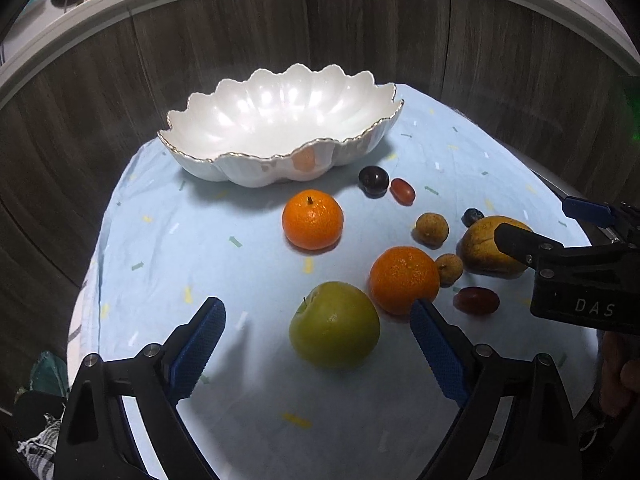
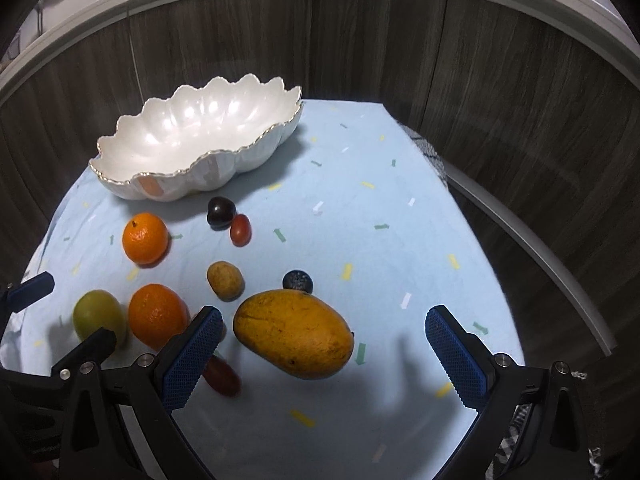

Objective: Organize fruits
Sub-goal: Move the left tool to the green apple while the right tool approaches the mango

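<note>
A white scalloped bowl (image 1: pixel 240 168) (image 2: pixel 192 178) stands empty at the back of the blue cloth. My left gripper (image 1: pixel 318 312) is open over a green apple (image 1: pixel 334 324), which lies between its blue pads without touching them. An orange (image 1: pixel 404 280) sits just beyond the right pad, a second orange (image 1: pixel 313 219) nearer the bowl. My right gripper (image 2: pixel 324 316) is open around a yellow mango (image 2: pixel 294 332); the left pad is close to it, the right pad well clear.
Small fruits lie scattered between the oranges and the mango: a dark plum (image 2: pixel 221 212), a red grape (image 2: pixel 240 230), a brown longan (image 2: pixel 225 280), a blueberry (image 2: pixel 297 281) and another red grape (image 2: pixel 222 376). A dark wood panel rises behind the cloth-covered table (image 2: pixel 400 240).
</note>
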{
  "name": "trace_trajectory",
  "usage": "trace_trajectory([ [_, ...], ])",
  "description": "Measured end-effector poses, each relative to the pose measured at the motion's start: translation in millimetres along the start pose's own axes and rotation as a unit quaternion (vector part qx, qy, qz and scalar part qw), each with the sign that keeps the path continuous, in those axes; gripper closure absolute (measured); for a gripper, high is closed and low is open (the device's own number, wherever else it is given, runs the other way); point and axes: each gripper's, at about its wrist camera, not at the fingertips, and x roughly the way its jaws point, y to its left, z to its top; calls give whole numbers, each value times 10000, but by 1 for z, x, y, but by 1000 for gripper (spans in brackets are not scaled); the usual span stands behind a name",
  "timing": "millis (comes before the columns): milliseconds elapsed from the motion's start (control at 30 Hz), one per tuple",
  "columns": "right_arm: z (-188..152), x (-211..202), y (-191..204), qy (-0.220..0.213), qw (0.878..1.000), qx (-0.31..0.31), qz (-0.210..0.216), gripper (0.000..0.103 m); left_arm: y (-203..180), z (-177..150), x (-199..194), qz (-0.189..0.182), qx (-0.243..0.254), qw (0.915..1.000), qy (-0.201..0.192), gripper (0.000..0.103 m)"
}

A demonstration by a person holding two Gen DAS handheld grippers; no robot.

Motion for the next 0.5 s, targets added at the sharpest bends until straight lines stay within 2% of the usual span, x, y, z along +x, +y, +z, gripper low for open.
trace_trajectory([
  [267, 0, 12, 0, 110, 9999, 16, 5, 2, 0, -4, 14, -80, -45, 9999, 137, 19],
  [500, 0, 21, 2, 157, 9999, 36, 33, 3, 1, -3, 16, -108, -100, 9999, 59, 19],
])
